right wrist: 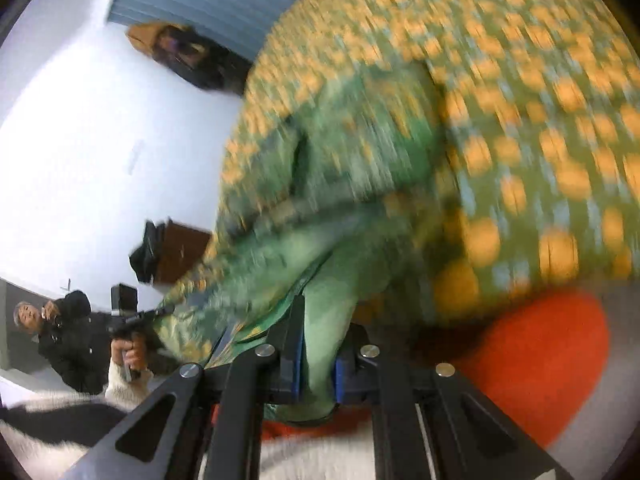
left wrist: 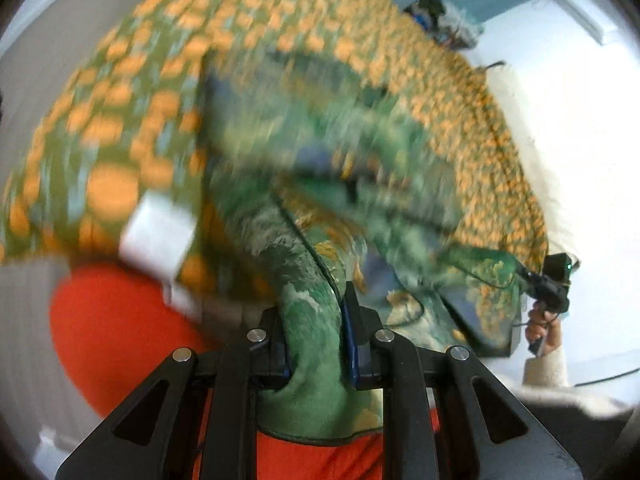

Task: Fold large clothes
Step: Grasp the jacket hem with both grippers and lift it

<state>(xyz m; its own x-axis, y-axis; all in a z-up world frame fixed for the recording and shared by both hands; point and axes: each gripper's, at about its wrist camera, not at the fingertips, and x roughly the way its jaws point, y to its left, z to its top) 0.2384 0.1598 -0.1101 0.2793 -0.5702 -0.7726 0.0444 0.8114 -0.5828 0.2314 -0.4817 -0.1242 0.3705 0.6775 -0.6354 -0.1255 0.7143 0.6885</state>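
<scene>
In the left wrist view, the left gripper (left wrist: 314, 344) is seen nearest the lens, its fingers (left wrist: 352, 340) drawn narrow and clamped on a bunched green fold of the garment (left wrist: 312, 160). The fabric is pinched between the blue pads and hangs in a loop beneath them. In the right wrist view, the right gripper (right wrist: 318, 354) is found in a like condition: its fingers (right wrist: 292, 344) are nearly closed, and a pale green fold of the same garment (right wrist: 360, 168) is gripped between them.

Beyond each gripper the garment is held up clear of the surface, stretched between the two grips. Its print is green with blue and yellow patches; much of it is blurred. Behind and beneath it a green bedcover (left wrist: 120, 120) with orange dots is noted, spread over a bed. An orange-red rounded surface (left wrist: 120, 320) is recorded below the cover on the near side in both views; what it is cannot be told.

At the far right of the left wrist view the right gripper (left wrist: 536, 276) is observed, gripped by a hand (left wrist: 540, 332) in a cream sleeve. In the right wrist view the left gripper (right wrist: 160, 312) is likewise seen at the lower left, with its hand (right wrist: 128, 354). A second person (right wrist: 68, 332) in dark clothing is noted beyond it, against a white wall (right wrist: 80, 140).
</scene>
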